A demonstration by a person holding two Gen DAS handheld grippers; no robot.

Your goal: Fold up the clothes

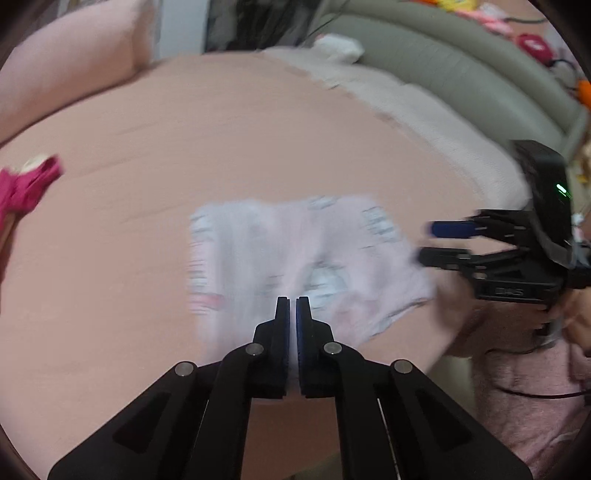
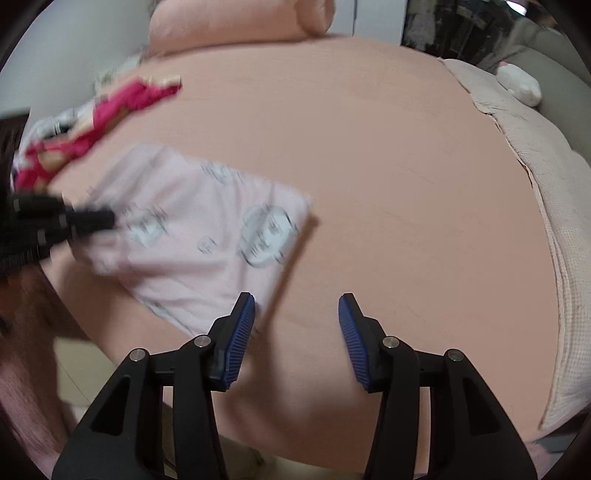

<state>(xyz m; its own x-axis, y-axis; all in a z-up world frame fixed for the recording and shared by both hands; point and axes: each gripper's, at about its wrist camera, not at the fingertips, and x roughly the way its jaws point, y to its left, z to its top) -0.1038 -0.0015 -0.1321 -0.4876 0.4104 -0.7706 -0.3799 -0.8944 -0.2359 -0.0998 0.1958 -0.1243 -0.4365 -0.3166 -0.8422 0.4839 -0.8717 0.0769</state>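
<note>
A pale pink garment (image 1: 258,251) with grey prints lies partly folded on the peach bed sheet (image 1: 221,129). My left gripper (image 1: 293,306) is shut on the garment's near edge, and a strip of cloth shows between its pads. In the right wrist view the same garment (image 2: 192,236) lies left of centre, with the left gripper (image 2: 110,219) pinching its left side. My right gripper (image 2: 297,306) is open with nothing between its blue pads; its left pad is by the garment's near corner. From the left wrist camera the right gripper (image 1: 424,242) is at the garment's right edge.
A heap of magenta and white clothes (image 2: 110,110) lies at the far left of the bed (image 2: 406,184). A rolled peach blanket (image 2: 240,18) sits at the back, a beige cover (image 2: 546,166) runs along the right. A person's pink sleeve (image 1: 535,387) is at the near right.
</note>
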